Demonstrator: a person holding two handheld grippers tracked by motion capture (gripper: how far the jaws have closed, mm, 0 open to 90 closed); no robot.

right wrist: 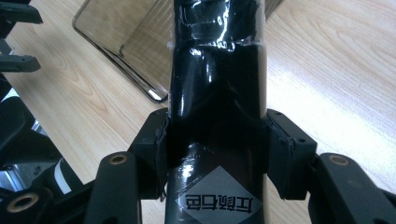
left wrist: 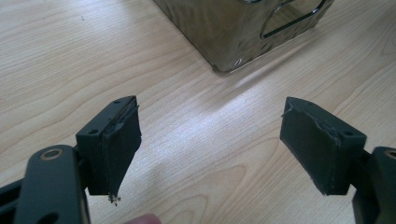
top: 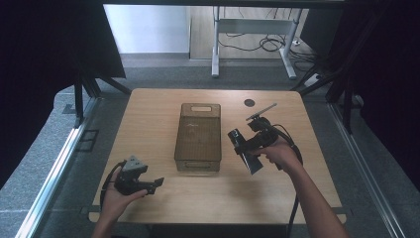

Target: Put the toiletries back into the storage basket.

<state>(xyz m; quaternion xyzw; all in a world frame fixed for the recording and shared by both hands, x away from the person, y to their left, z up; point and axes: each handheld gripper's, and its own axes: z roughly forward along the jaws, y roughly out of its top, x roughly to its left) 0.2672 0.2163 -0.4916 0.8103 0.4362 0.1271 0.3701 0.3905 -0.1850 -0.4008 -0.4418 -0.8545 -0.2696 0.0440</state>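
A smoky see-through bin (top: 180, 130) stands empty at the middle of the wooden table (top: 148, 111), its long side running away from me. To its right, above the table, my right gripper (top: 243, 147) is shut on a glossy black bottle-like pack (top: 251, 162). In the right gripper view both pads press the black pack (right wrist: 217, 93) at its sides; a grey diamond label (right wrist: 217, 198) sits near the jaws, and the bin (right wrist: 126, 51) lies beyond. My left gripper (top: 157, 183) rests at the front left, open, nothing between its jaws (left wrist: 210, 144), with the bin's corner (left wrist: 233, 32) ahead.
A small dark round disc (top: 249, 102) lies on the table behind the right gripper. Past the far edge stands a metal desk frame (top: 252, 44) with cables on the floor. Dark curtains hang at both sides.
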